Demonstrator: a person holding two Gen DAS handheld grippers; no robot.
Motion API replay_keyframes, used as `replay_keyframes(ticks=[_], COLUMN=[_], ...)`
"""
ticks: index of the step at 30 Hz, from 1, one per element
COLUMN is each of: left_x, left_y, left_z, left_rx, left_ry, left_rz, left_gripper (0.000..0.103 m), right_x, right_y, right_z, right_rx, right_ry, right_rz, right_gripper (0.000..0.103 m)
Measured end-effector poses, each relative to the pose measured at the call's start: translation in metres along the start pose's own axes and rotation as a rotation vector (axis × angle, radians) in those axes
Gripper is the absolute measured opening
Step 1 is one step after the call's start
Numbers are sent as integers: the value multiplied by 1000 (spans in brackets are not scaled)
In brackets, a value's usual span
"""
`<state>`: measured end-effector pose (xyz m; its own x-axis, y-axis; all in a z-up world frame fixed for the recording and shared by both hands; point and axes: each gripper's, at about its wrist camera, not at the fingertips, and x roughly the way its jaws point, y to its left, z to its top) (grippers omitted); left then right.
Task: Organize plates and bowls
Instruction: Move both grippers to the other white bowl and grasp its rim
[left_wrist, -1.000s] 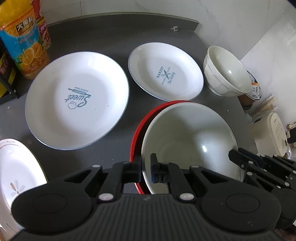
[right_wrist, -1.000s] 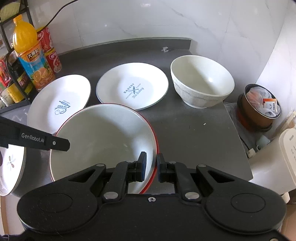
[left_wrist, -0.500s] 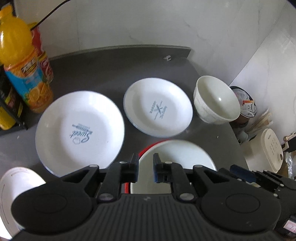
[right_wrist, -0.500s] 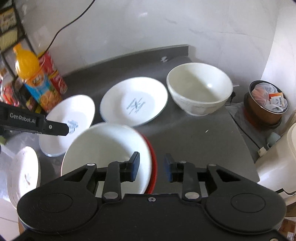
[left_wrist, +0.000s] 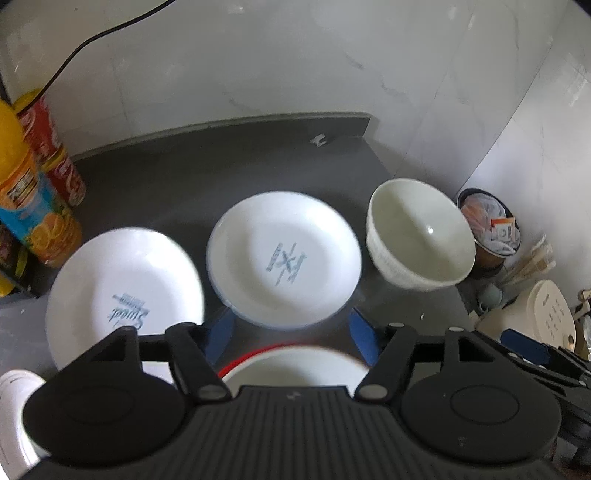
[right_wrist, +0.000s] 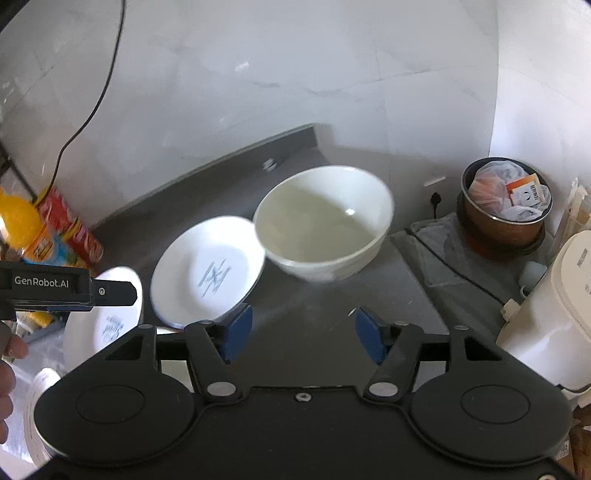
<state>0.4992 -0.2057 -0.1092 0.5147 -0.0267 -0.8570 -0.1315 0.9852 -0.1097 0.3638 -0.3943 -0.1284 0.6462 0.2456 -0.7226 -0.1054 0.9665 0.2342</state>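
Note:
On the dark grey counter (left_wrist: 192, 184) lie a large white plate (left_wrist: 122, 291) with blue script and a smaller white plate (left_wrist: 284, 258) (right_wrist: 207, 269) with a blue logo. A deep white bowl (left_wrist: 417, 232) (right_wrist: 325, 229) stands to their right. A red-rimmed bowl (left_wrist: 291, 363) sits just under my left gripper (left_wrist: 291, 330), whose jaws stand wide open above it and hold nothing. My right gripper (right_wrist: 303, 332) is open too, over bare counter in front of the deep bowl. Another white plate (left_wrist: 14, 398) peeks in at the lower left.
An orange juice bottle (left_wrist: 29, 192) and red cans (left_wrist: 55, 147) stand at the left by the wall. A brown pot with packets (right_wrist: 506, 210) and a white rice cooker (right_wrist: 554, 317) stand right of the counter. A hand (right_wrist: 7, 369) shows at the left edge.
Both grippers let go of the red-rimmed bowl, opened wide and pulled up and back. The bowl now lies mostly hidden under the left gripper.

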Motion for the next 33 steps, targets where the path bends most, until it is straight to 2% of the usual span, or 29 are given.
replay_keyframes(ticks=[12,20,23,28,33], left_x=[38,68,80,101,117], left_y=[-46,-56,-59,-61,-61], left_z=[28,38,43,49,54], left_rx=[-3,-42,-53,-67,-75], left_ry=[-15,17,24,58,75], left_rz=[-14,-11,-16,-23,-34], left_gripper=[69,65,60,44,35], right_x=[28,49,60,75,88], right_y=[-47,-64,-69,-73,-76], right_z=[29,39,42,45,48], right_rx=[47,87,103,121,137], right_ry=[-12,3,11,26,48], right_rz=[2,18,22,26,21], right_gripper=[62,62,60,53,47])
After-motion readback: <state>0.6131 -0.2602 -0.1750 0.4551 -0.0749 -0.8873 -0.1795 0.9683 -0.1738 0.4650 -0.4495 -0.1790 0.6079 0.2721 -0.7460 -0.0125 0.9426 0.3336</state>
